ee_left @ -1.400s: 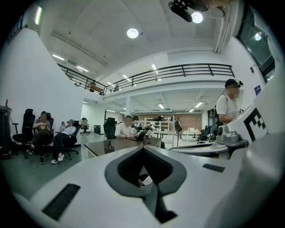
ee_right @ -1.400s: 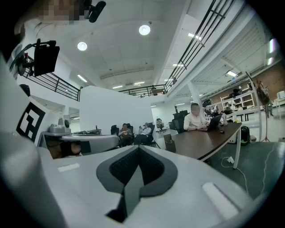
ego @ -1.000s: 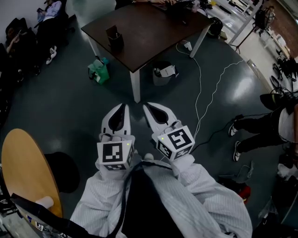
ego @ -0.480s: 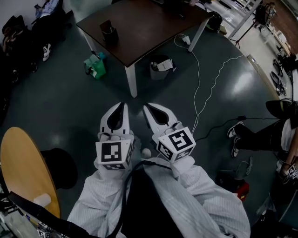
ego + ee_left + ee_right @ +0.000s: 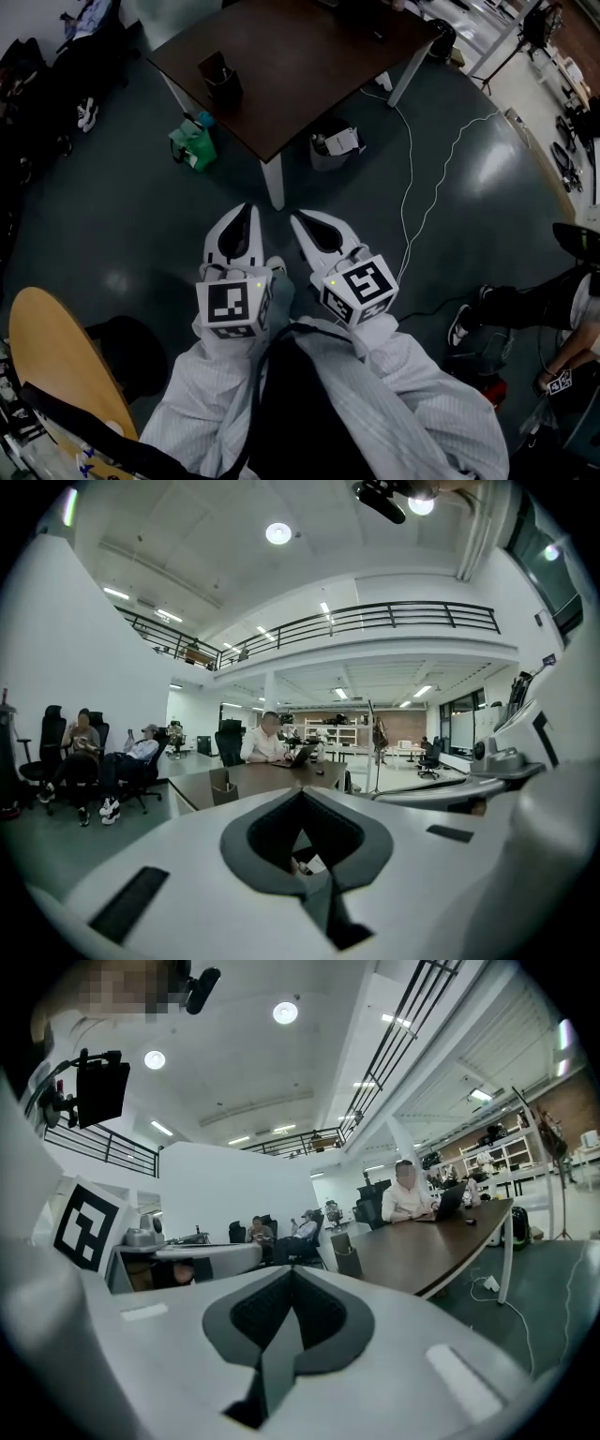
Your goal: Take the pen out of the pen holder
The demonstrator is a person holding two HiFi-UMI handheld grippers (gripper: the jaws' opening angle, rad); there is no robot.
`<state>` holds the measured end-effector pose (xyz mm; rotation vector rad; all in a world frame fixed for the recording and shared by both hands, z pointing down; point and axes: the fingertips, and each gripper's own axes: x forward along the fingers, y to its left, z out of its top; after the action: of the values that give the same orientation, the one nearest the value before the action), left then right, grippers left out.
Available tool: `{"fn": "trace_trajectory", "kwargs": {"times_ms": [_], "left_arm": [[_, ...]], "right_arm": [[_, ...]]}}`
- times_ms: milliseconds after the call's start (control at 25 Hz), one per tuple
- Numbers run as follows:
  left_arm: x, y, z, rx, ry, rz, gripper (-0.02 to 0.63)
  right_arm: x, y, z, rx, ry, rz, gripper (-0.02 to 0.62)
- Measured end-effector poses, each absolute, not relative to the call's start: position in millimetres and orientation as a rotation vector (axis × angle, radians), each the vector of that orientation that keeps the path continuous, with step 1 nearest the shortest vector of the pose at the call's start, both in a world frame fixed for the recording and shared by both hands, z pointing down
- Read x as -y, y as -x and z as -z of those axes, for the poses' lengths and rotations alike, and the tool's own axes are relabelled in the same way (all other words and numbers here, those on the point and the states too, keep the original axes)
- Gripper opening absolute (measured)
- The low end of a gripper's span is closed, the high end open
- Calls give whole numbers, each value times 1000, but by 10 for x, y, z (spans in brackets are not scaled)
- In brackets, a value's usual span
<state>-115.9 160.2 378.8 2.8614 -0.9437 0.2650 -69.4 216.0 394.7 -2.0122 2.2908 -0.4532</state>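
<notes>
The dark pen holder (image 5: 219, 78) stands near the left edge of the brown table (image 5: 300, 56), far ahead of both grippers. It is too small for its contents to show. My left gripper (image 5: 247, 210) and right gripper (image 5: 299, 221) hang side by side above the floor, short of the table's white leg (image 5: 274, 187). Both are shut with nothing between the jaws. The pen holder (image 5: 223, 787) appears small on the table in the left gripper view. The right gripper view has the pen holder (image 5: 345, 1251) on the table's near end.
A green bag (image 5: 192, 145) and a bin (image 5: 335, 147) sit on the floor by the table. A white cable (image 5: 412, 187) trails to the right. A round wooden table (image 5: 56, 366) is at lower left. A person (image 5: 264, 742) works at the table; others sit along the left wall.
Both grippers stay shut and side by side. The round wooden table and the seated person's legs at the right have slid lower in the head view.
</notes>
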Motion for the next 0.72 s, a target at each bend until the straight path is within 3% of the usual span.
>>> {"fn": "trace_trajectory", "kwargs": {"times_ms": [720], "left_arm": [[853, 261, -4060, 1041, -2773, -290, 5]], "right_arm": [[441, -190, -4112, -2419, 1916, 526, 3]]}}
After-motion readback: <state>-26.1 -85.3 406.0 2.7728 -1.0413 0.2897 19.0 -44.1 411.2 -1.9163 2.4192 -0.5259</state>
